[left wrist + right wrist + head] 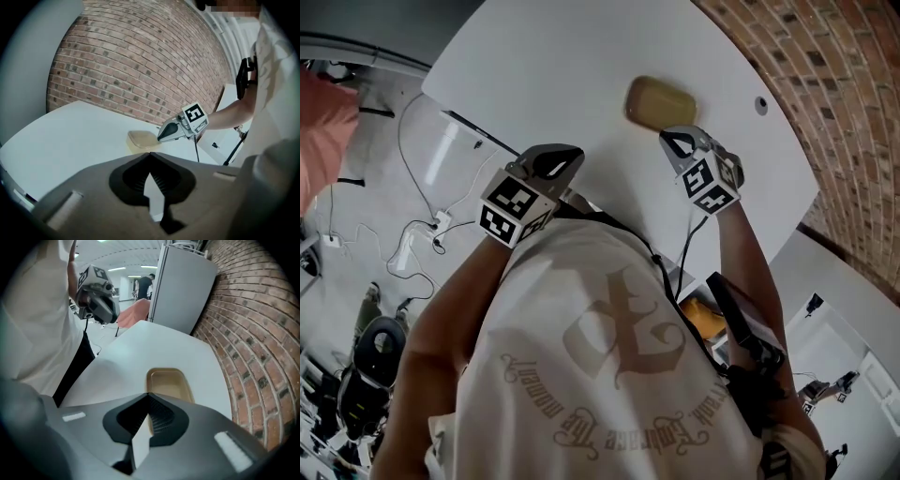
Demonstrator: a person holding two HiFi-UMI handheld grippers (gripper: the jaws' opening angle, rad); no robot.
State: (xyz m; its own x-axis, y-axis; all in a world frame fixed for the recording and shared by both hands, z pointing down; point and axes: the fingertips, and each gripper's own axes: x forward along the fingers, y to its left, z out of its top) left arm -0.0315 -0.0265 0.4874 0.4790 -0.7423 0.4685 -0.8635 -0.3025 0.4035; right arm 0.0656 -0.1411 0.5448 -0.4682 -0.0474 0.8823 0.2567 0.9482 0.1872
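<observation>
A shallow tan tray (659, 103) lies empty on the white table (581, 66), near the brick wall. My right gripper (675, 138) hovers just short of the tray's near edge, jaws shut with nothing in them. The right gripper view has the tray (166, 383) straight ahead, beyond the closed tips of the right gripper (149, 395). My left gripper (565, 153) is further left, over bare table by its near edge, also shut and empty. From the left gripper view, past the left gripper (150, 154), the tray (142, 139) sits beside the right gripper (171, 131).
A brick wall (825, 84) runs along the table's far right side. A small round hole (760, 105) marks the tabletop near it. Cables and a power strip (417, 239) lie on the floor at left. A grey cabinet (180, 287) stands past the table's end.
</observation>
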